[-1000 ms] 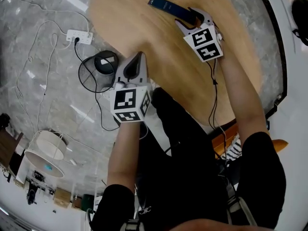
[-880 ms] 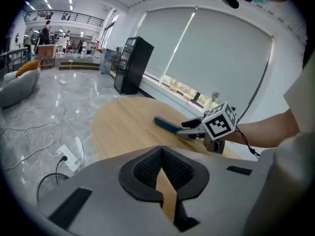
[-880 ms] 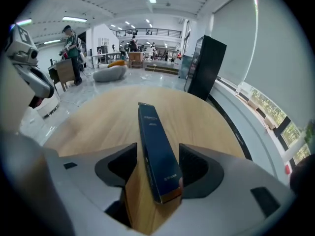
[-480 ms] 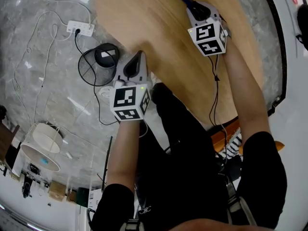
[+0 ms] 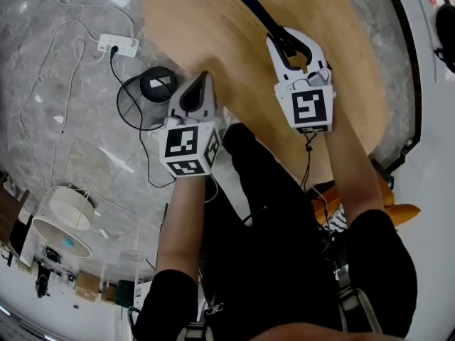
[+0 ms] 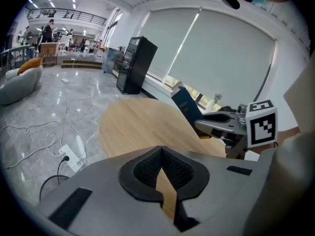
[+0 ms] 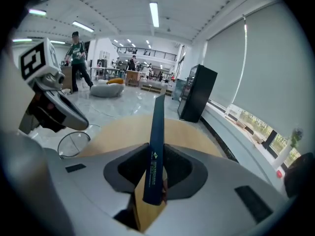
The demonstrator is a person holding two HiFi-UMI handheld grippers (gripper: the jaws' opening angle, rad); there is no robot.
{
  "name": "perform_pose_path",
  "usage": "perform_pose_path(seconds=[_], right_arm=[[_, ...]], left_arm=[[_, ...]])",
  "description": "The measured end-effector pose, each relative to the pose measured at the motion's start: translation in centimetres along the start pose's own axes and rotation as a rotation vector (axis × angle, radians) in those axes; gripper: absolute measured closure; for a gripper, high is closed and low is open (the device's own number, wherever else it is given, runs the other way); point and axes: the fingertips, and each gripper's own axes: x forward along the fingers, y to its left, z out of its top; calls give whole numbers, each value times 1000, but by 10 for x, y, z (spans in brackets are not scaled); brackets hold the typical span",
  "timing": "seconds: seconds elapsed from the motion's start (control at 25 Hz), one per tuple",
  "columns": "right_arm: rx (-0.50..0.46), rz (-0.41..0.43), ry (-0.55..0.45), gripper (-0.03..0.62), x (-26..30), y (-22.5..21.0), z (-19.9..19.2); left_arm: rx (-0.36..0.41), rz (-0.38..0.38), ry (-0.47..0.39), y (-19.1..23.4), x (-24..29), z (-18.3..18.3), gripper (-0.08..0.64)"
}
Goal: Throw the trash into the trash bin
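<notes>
Nearest, the person's forearms are stretching out from black sleeves over a dark lap, each hand carrying a gripper. The left gripper is hovering at the near edge of the round wooden table. Its own view is showing its jaws pressed together with nothing between them, only a sliver of wood peeking through below the pads. A little farther out and to the right, the right gripper is hanging over the tabletop. Its jaws have just been closing and are now pinching the dark blue packet by its near end. In the right gripper view the packet is standing on edge between the two pads, which are pressing on both of its flat faces. The rest of it is sticking out beyond the jaw tips, pointing away from the person and tilting upward off the wood. Farther off, down on the grey marble floor, the black wire trash bin is sitting just beside the table's left edge. It is lying left of the left gripper and well apart from the packet. Beyond it a white power strip is lying on the floor, with a black cable looping from it past the bin and thin white cords trailing across the stone.
</notes>
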Motion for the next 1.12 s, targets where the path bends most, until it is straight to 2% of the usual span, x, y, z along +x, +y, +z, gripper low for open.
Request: perform_pose_path(seconds=[0.08, 0.2, 0.28, 0.4, 0.52, 0.6, 0.88, 1.12], right_arm=[[31, 10, -12, 492, -10, 15, 4], [-15, 54, -10, 491, -18, 47, 8], [-8, 86, 9, 491, -22, 76, 11], [98, 110, 1, 491, -20, 113, 23], [293, 148, 34, 491, -9, 157, 29], [345, 193, 55, 491, 1, 194, 34], [329, 364, 197, 491, 48, 336, 27], [296, 476, 427, 488, 96, 445, -21]], left_arm=[[2, -9, -1, 4, 0, 2, 548], [3, -23, -3, 11, -3, 3, 548], [-9, -25, 2, 20, -11, 0, 548], [-46, -12, 10, 44, -31, -8, 548], [-72, 20, 34, 77, -58, -28, 548], [-97, 43, 56, 102, -79, -44, 548], [-206, 104, 90, 200, -143, -92, 548], [-223, 159, 87, 274, -175, -119, 548]])
